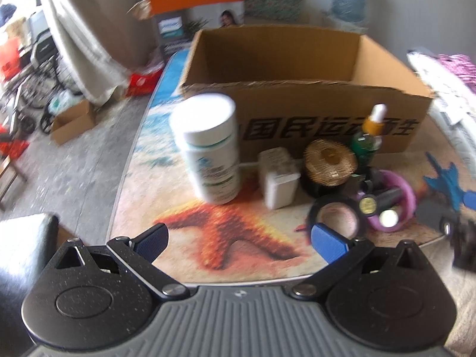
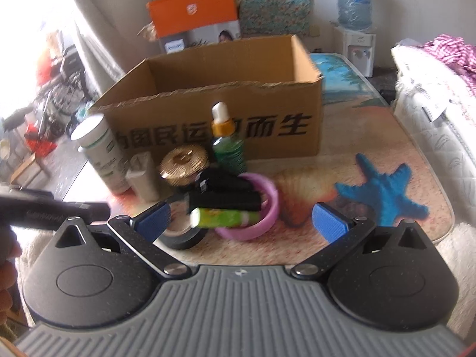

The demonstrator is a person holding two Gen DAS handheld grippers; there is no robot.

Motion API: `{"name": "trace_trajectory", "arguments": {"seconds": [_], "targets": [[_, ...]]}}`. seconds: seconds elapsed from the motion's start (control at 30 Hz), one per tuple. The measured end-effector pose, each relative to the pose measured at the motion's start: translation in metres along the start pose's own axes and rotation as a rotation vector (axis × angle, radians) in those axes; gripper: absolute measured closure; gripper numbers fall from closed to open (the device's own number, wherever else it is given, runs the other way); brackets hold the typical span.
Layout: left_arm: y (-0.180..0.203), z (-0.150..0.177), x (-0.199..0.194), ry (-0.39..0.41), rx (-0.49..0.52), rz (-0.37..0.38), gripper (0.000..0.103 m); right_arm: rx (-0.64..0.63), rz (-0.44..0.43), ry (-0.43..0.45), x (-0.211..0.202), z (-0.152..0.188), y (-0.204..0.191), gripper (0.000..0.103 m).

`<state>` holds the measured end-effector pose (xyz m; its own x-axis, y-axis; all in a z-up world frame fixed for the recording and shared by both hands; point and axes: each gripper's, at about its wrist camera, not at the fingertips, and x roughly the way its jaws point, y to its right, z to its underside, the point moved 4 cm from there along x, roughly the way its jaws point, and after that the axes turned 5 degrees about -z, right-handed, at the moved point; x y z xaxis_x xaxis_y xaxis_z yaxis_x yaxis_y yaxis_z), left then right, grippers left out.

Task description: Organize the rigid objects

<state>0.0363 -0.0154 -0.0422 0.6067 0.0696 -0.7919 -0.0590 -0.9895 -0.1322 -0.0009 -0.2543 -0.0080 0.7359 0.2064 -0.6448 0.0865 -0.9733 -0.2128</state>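
Both the left gripper (image 1: pixel 239 242) and the right gripper (image 2: pixel 241 219) have their jaws spread wide with nothing between the blue pads, and each hangs above the near edge of the table (image 2: pixel 372 148), short of the objects. The things to organize stand in a cluster against the front wall of the open cardboard box (image 2: pixel 208 95), which looks empty: a white bottle (image 1: pixel 209 148), a small white container (image 1: pixel 278 178), a gold-lidded jar (image 1: pixel 328 163), a green dropper bottle (image 2: pixel 227 141), a roll of black tape (image 1: pixel 337 214) and a pink bowl (image 2: pixel 261 211) holding a green tube (image 2: pixel 223 217) and dark tubes. I judge that the task is at its start, in the approach to a first pick; the next move calls for bringing one gripper forward around a single object, likely the white bottle for the left, without knocking its close neighbours.
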Motion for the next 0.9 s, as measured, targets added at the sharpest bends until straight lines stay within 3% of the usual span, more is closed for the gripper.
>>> {"name": "trace_trajectory", "arguments": {"seconds": [0.17,0.37,0.5,0.67,0.9], "targets": [[0.023,-0.004,-0.008,0.081,0.072,0.115,0.0,0.114,-0.015,0.044,-0.005,-0.008,0.04,0.001],[0.06,-0.004,-0.014,0.14,0.176,0.243,0.008,0.327,-0.168,0.022,0.0,-0.005,0.073,0.011],[0.085,-0.003,-0.014,0.132,0.242,0.306,0.035,0.45,-0.289,-0.029,0.012,0.006,0.075,0.027],[0.101,-0.001,-0.013,0.123,0.295,0.328,0.057,0.565,-0.413,-0.109,0.033,0.015,0.067,0.049],[0.109,-0.003,-0.007,0.075,0.309,0.339,0.081,0.702,-0.502,-0.163,0.052,0.02,0.07,0.059]]}}
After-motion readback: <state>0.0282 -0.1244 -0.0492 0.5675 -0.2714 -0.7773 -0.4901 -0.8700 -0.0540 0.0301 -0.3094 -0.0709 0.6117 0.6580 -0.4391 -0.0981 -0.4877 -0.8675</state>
